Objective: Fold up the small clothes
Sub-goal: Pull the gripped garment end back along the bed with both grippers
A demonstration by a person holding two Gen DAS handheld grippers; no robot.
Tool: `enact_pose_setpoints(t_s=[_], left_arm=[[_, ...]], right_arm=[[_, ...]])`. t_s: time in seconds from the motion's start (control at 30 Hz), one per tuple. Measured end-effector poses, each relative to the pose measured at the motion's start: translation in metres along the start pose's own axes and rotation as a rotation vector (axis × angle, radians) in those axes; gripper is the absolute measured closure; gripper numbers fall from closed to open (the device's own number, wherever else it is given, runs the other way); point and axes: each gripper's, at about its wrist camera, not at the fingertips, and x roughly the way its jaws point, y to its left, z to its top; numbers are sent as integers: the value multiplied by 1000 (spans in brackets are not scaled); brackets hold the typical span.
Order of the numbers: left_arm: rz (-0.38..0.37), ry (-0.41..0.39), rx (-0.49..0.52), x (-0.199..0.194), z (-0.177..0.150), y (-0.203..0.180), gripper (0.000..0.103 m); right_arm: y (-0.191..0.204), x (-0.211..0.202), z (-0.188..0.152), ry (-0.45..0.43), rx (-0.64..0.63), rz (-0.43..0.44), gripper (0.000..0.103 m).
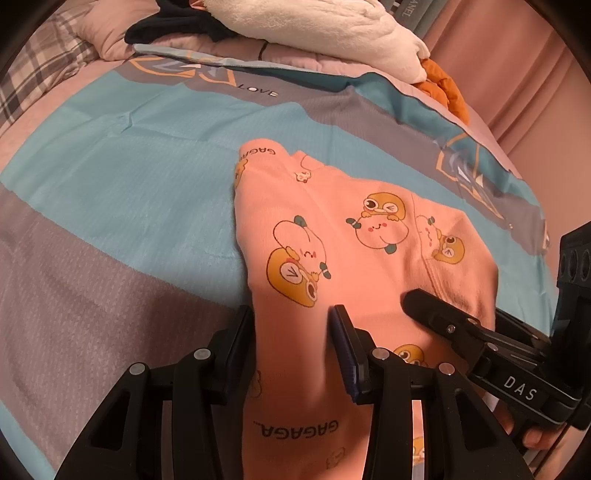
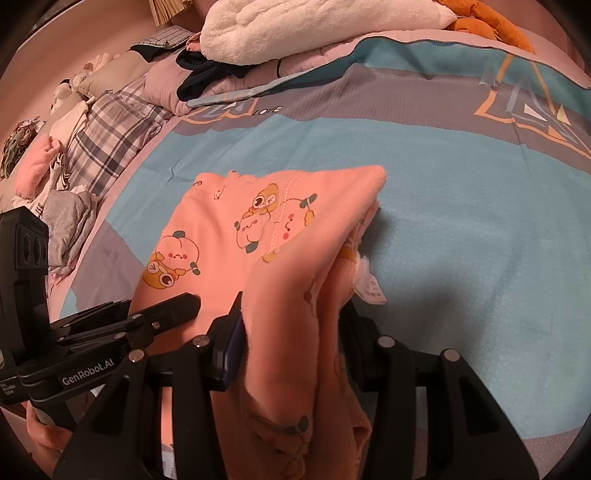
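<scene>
Left wrist cam: we see our left gripper (image 1: 291,321) w/ its fingers (image 1: 349,354) set wide apart, the small pink cotton garment with yellow cartoon prints (image 1: 340,236) lying between them. Nothing is pinched there. The garment lies on the blue and grey bedspread (image 1: 129,177) of the bed, near the middle. The other tool, our right gripper (image 1: 436,310), comes in from the right, its tip resting on the pink cloth.

Right wrist cam: the right gripper (image 2: 291,325) has a thick bunch of the pink garment (image 2: 258,229) between its fingers (image 2: 231,350). It fills the gap & looks squeezed, and the edge is lifted up off the bedspread (image 2: 461,206). A little white label (image 2: 371,288) hangs from the fold. The left gripper (image 2: 184,304) touches the cloth just beside us.

A fluffy white blanket (image 2: 314,29), an orange cloth (image 2: 491,26) & a dark garment (image 2: 207,74) lie at the far end of the bed.
</scene>
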Motion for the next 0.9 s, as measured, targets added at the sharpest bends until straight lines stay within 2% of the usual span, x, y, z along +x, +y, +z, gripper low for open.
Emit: enact_pose_setpoints(t_s=[0.9], left_arm=[[26, 9, -3, -12, -13, -3, 61]], right_arm=[[-4, -8, -7, 3, -9, -23, 52]])
